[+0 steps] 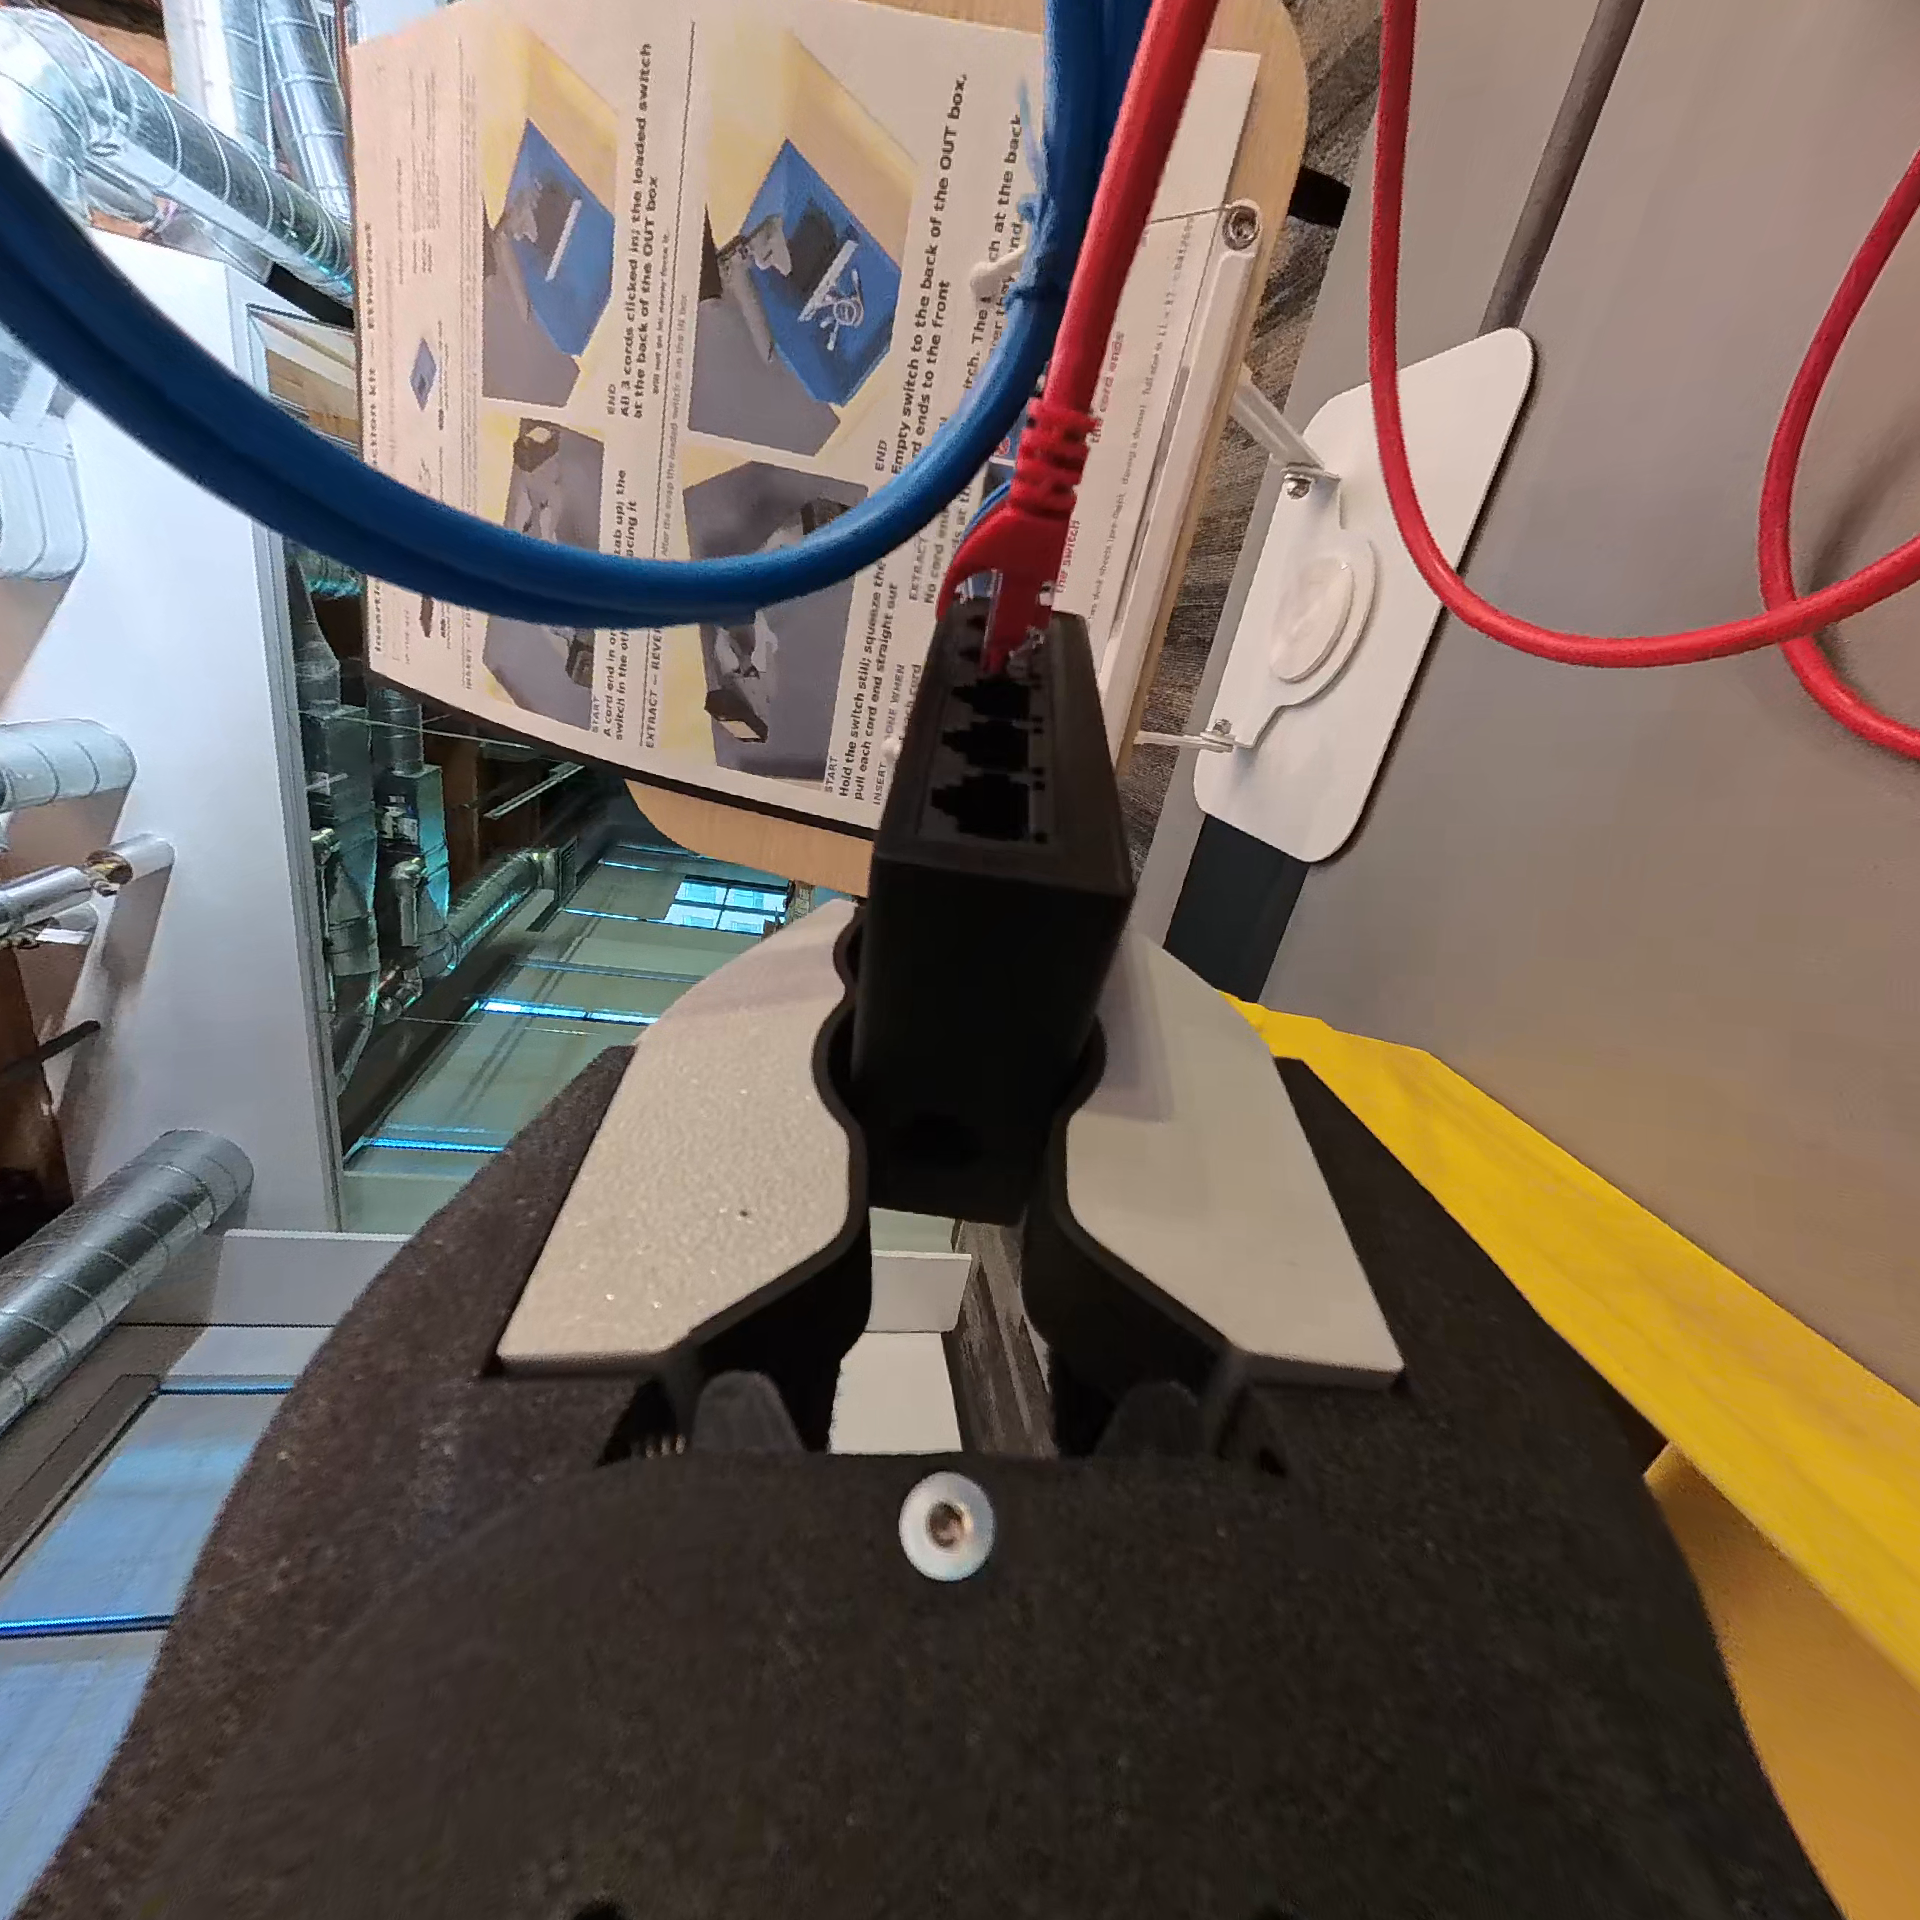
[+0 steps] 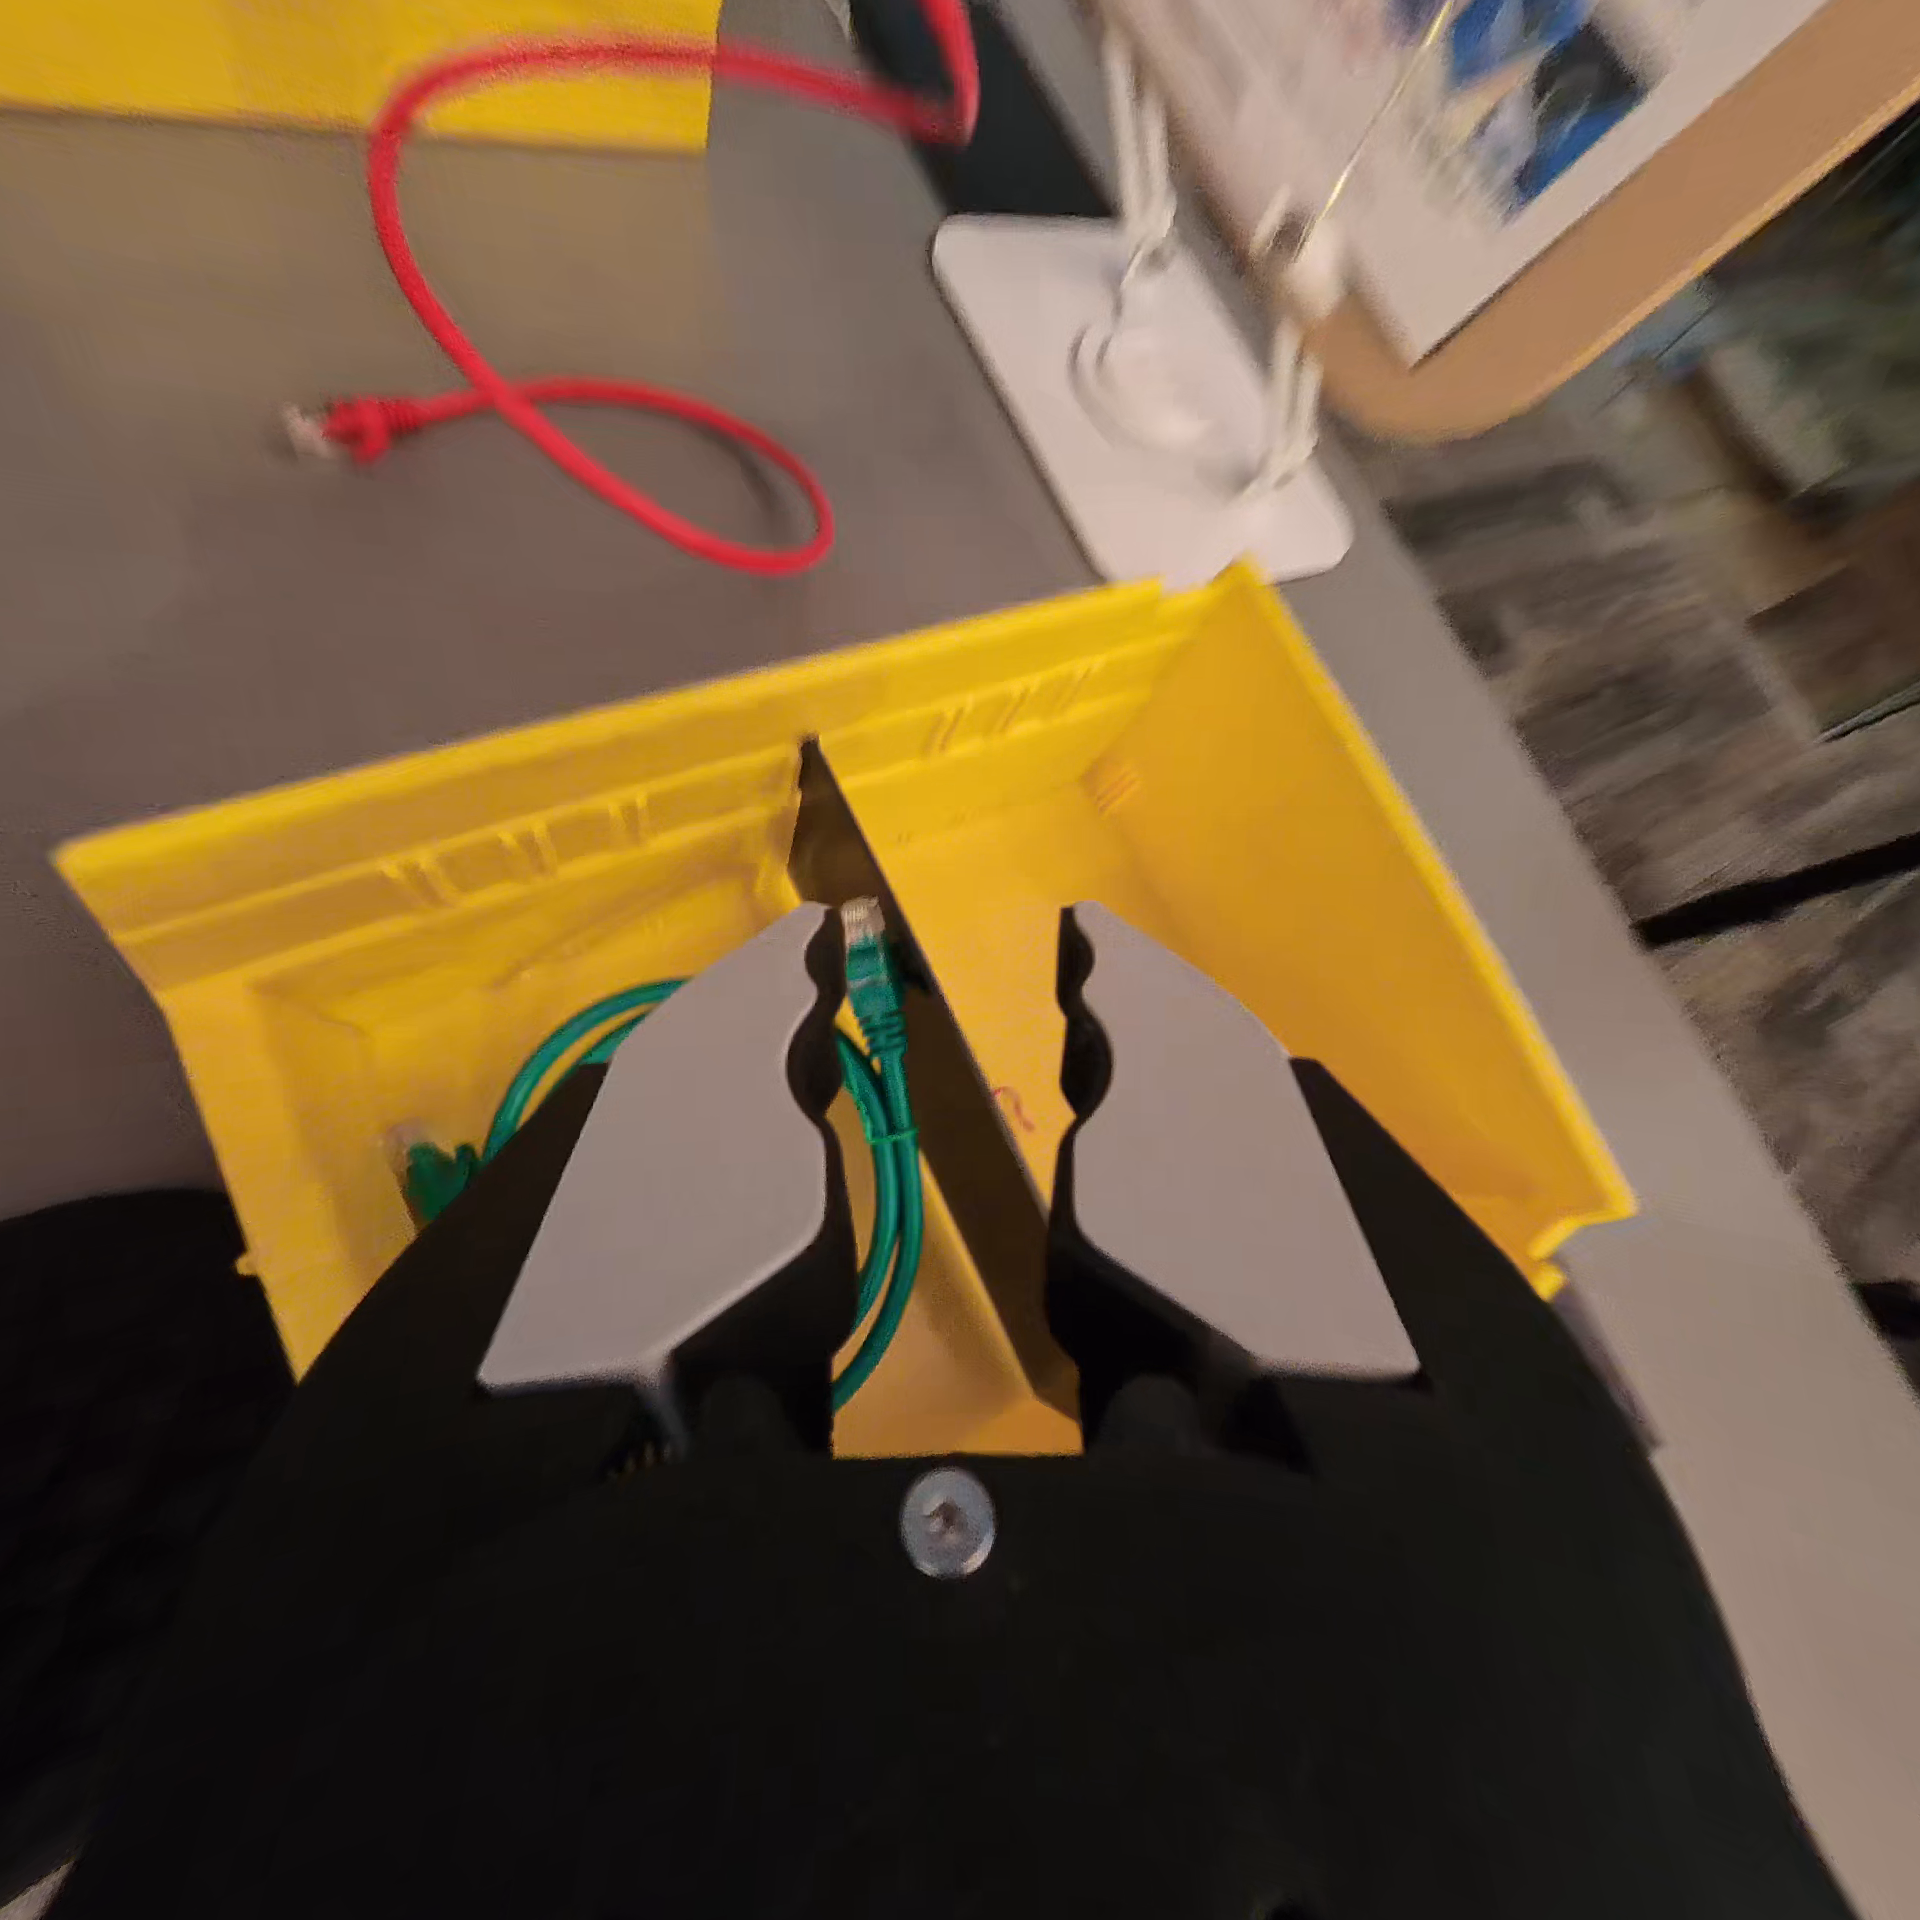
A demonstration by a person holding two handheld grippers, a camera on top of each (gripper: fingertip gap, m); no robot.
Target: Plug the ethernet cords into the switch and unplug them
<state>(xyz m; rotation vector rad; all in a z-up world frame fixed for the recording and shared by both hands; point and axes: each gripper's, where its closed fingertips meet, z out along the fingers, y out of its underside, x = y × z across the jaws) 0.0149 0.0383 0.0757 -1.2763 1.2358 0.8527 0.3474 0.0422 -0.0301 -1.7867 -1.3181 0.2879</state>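
Grey tabletop [image 2: 208,582] runs under everything, and on it sits a yellow bin [image 2: 1299,831] split by a dark divider [image 2: 966,1122], with a white stand base [image 2: 1049,343] just past its far corner carrying a printed instruction sheet [image 1: 644,343]. Next down in size is the black switch [image 1: 997,935], held up off the table in the left gripper [image 1: 977,1049], whose fingers are clamped on the body with the row of ports facing away from the camera. A red cord [image 1: 1132,208] drops into the farthest port; its plug [image 1: 1013,623] looks seated, though I can't tell whether it has clicked. Blue cords [image 1: 468,499] sag across in front of the sheet, and where their ends go is hidden behind the red plug. The nearer ports are plainly empty. Over the bin, the right gripper [image 2: 940,925] hangs with its fingers spread wide and nothing in them, lined up above the green cord [image 2: 883,1143] coiled in the left compartment, its plug [image 2: 868,956] pointing up between the tips. By my reckoning plugging in is partly done: red in, green next to fetch, and all the unplugging yet to come.
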